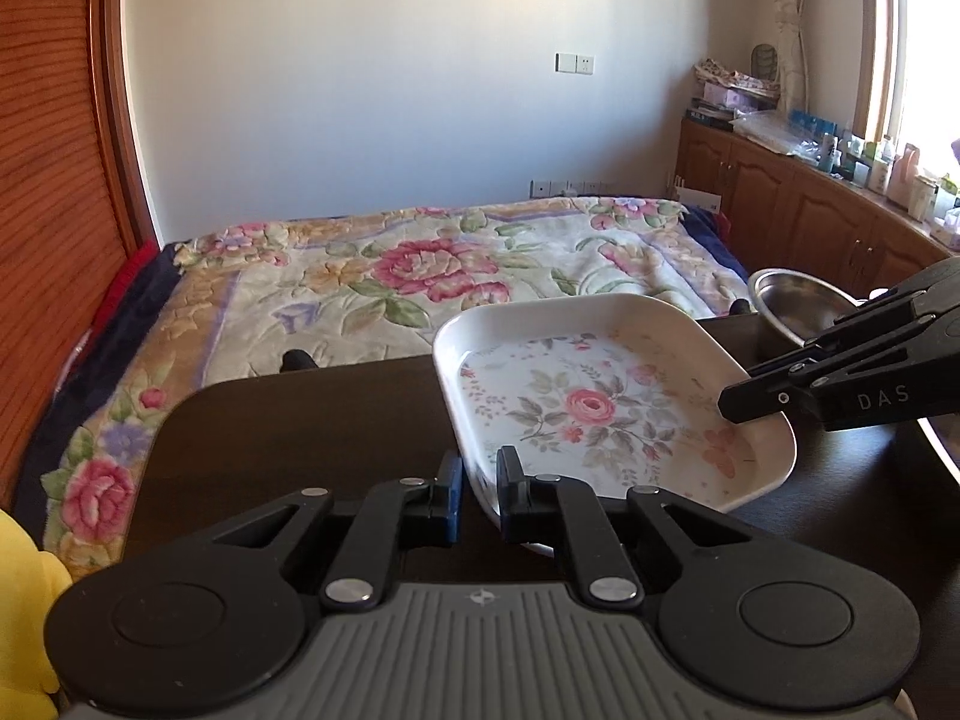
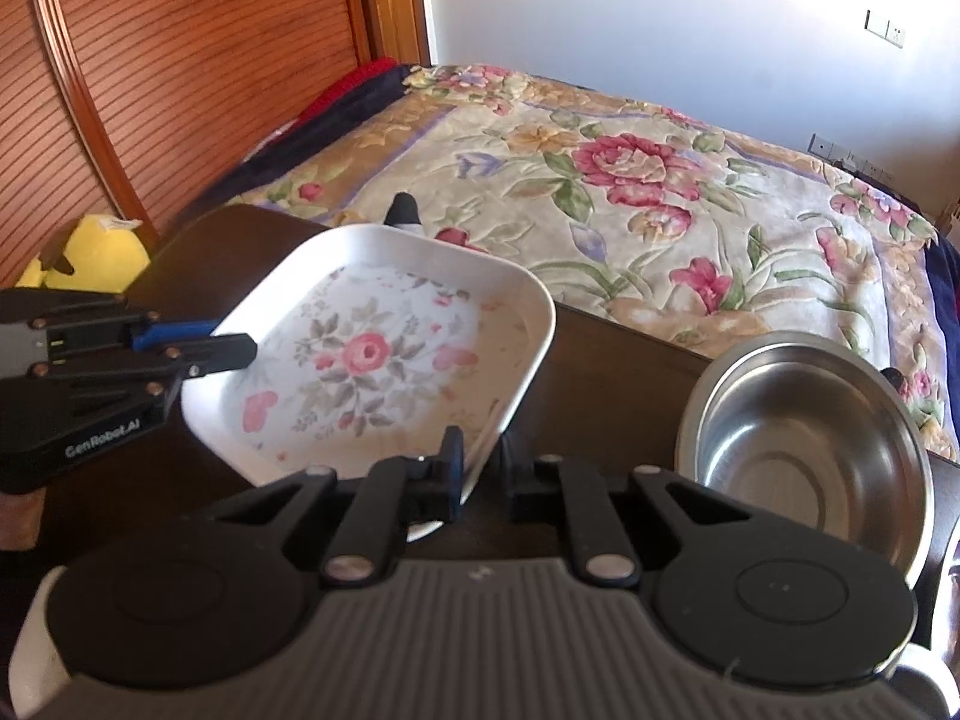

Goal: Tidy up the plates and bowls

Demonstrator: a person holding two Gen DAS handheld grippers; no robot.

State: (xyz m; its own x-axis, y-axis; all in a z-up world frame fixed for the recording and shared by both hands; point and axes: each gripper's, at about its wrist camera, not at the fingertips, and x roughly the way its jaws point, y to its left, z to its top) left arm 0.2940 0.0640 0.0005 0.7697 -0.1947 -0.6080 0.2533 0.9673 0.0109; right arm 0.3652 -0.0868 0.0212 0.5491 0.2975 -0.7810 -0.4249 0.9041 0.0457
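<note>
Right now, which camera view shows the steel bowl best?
The right wrist view: the steel bowl shows nearly whole, open side up, on the dark table beside the floral tray. The left wrist view shows only part of it, behind the right gripper.

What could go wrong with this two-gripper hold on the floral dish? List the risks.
1. Both the left hand-held gripper and right hand-held gripper pinch only the thin rim of the floral square dish; it may slip or tilt.
2. The steel bowl sits close beside the dish, so a swing could knock it.
3. The dark table ends at the bed; the dish could drop off.
</note>
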